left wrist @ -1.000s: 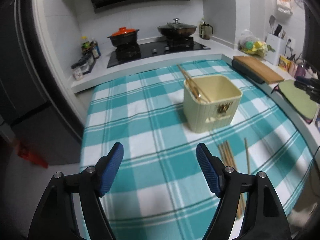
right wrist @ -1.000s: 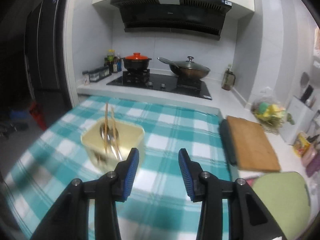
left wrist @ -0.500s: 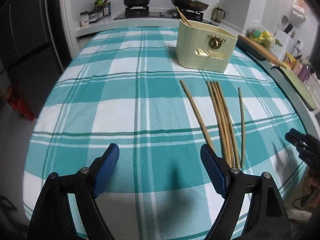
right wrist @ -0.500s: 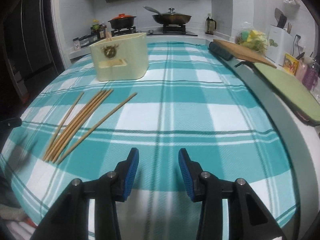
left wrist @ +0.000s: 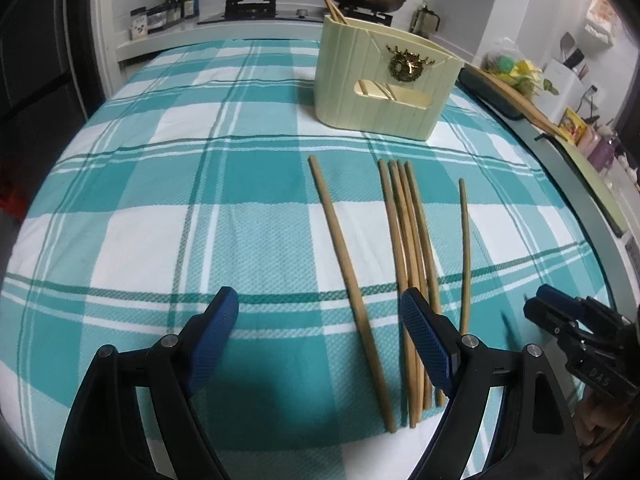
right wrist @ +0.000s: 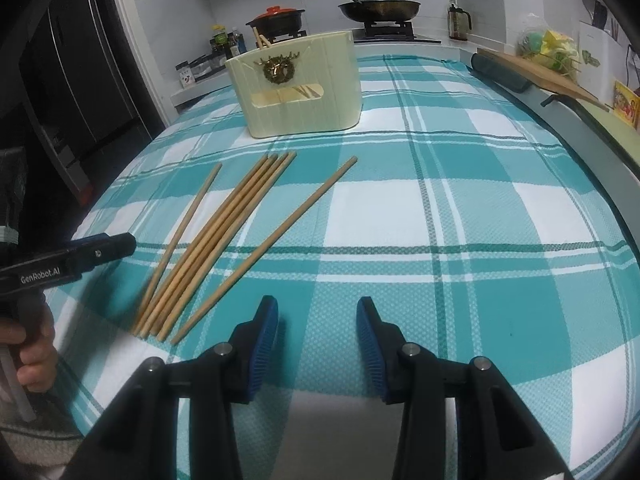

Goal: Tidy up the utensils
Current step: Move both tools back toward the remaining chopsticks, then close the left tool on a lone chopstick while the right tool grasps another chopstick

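Six wooden chopsticks (left wrist: 408, 264) are seen lying loose on the teal-and-white checked cloth of the table (left wrist: 160, 200), toward its near edge – four bunched together, one single stick apart on each side. A cream utensil holder (left wrist: 384, 88) is stood upright just beyond their far tips, nearer the far edge; a couple of chopsticks are seen poking out of its top. The left tongs (left wrist: 320, 344) are held wide apart and empty, low over the near ends of the sticks – one stick is framed between the fingers, untouched. The right tongs (right wrist: 317, 344) are held partly apart, nothing gripped, over bare cloth just beside the sticks at the near edge.
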The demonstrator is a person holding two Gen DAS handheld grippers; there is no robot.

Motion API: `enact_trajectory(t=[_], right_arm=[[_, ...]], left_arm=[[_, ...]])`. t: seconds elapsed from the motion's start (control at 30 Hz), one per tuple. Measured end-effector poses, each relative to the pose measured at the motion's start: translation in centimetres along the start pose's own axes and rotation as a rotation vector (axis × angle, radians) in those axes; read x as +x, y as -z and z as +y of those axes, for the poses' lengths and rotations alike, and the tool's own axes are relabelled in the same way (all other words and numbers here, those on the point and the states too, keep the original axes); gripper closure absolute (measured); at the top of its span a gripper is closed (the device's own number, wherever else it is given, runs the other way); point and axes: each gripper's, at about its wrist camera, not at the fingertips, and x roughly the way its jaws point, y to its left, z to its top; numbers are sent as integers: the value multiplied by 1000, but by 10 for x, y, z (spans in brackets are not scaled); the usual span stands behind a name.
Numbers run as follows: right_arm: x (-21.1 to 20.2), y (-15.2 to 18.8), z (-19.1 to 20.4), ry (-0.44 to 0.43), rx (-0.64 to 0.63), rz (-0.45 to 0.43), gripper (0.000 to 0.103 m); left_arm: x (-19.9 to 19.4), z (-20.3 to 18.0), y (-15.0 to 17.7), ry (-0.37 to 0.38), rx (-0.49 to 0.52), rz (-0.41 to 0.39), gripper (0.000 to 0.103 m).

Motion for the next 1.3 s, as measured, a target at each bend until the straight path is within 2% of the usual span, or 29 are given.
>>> enact_trajectory(t=[0.2, 0.3, 0.53, 0.6, 0.63, 0.67, 0.7, 0.73, 0.77, 0.8, 0.83, 1.0, 1.3], right_arm=[[25, -24, 7, 4, 21, 23, 61], [37, -33, 16, -6, 32, 32, 61], [65, -47, 43, 34, -65, 79, 61], [70, -47, 50, 87, -128, 78, 64], [70, -46, 52, 107, -150, 81, 69], [69, -45, 51, 121, -153, 77, 73], [67, -44, 48, 132, -149, 75, 81], [64, -43, 44, 142, -142, 73, 88], [62, -43, 41, 151, -137, 71, 89], [60, -42, 36, 160, -130, 69, 91], [57, -41, 31, 168, -121, 66, 92], [44, -32, 6, 226, -89, 58, 96], [9, -7, -42, 316, -42, 65, 96]], left_arm=[[27, -5, -5, -82, 22, 30, 18], [33, -3, -1, -97, 23, 54, 18], [36, -5, 1, -149, 54, 33, 17], [35, -3, 3, -157, 56, 25, 17], [33, -2, 4, -156, 51, 20, 22], [32, 0, 4, -156, 46, 14, 33], [30, 1, 5, -162, 46, 4, 40], [29, 1, 5, -161, 51, -1, 55], [27, 0, 5, -153, 57, -3, 71], [26, -1, 5, -152, 64, -5, 80], [25, -2, 7, -156, 72, -8, 96], [20, -1, 14, -184, 69, -17, 97], [-9, 25, 45, -211, 4, 3, 96]])
